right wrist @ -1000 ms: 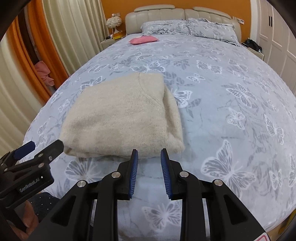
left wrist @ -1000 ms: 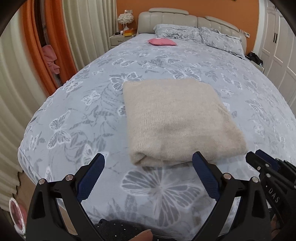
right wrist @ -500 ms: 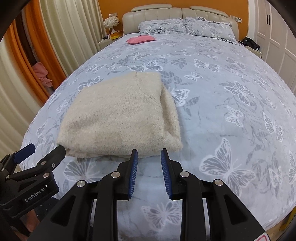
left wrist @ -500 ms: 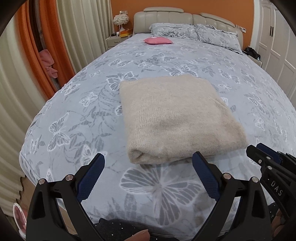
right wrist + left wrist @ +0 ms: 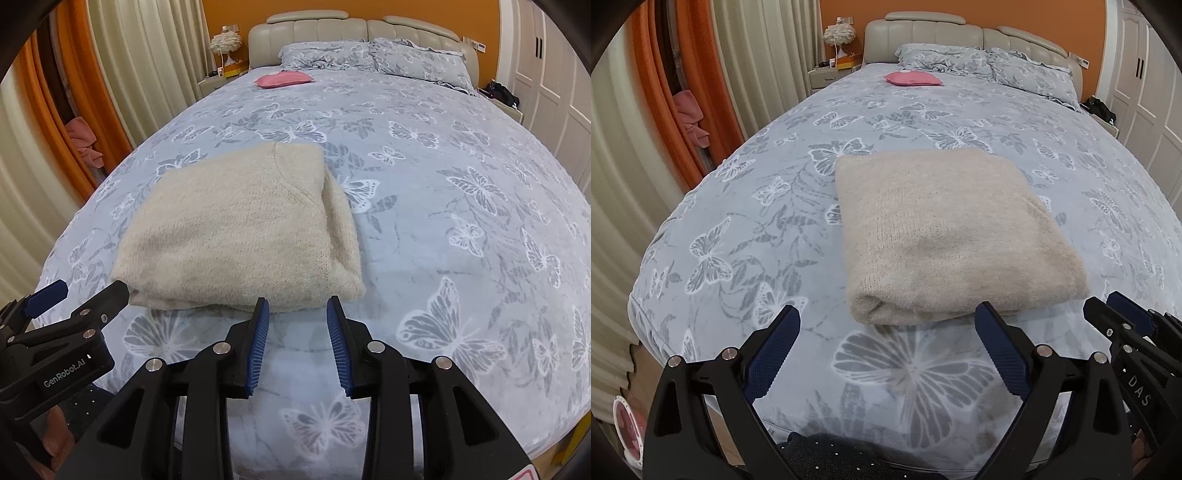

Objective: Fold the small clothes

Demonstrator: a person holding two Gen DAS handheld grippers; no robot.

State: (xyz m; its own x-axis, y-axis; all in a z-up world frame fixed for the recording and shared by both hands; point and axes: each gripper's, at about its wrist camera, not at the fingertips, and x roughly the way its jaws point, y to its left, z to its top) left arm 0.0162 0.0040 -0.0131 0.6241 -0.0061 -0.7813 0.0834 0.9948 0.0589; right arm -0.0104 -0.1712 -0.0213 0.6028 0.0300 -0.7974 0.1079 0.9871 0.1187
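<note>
A beige knit sweater (image 5: 945, 232) lies folded into a thick rectangle on the bed (image 5: 746, 229), its rolled edge nearest me. My left gripper (image 5: 886, 314) hovers just short of that edge, jaws wide open and empty. In the right wrist view the same sweater (image 5: 240, 229) sits ahead and to the left. My right gripper (image 5: 297, 304) hangs just before its near right corner; its jaws are opening and nothing is between them. Each gripper shows at the edge of the other's view: the right gripper (image 5: 1123, 317) and the left gripper (image 5: 79, 295).
The bed has a grey butterfly cover (image 5: 461, 229). A pink cushion (image 5: 912, 78) and pillows (image 5: 990, 66) lie near the headboard. Cream and orange curtains (image 5: 683, 92) hang at the left, white wardrobe doors (image 5: 1145, 92) at the right. A nightstand with a lamp (image 5: 221, 51) stands at the back.
The right gripper's jaws have spread wider apart. Both hands stay where they were, and the sweater has not moved.
</note>
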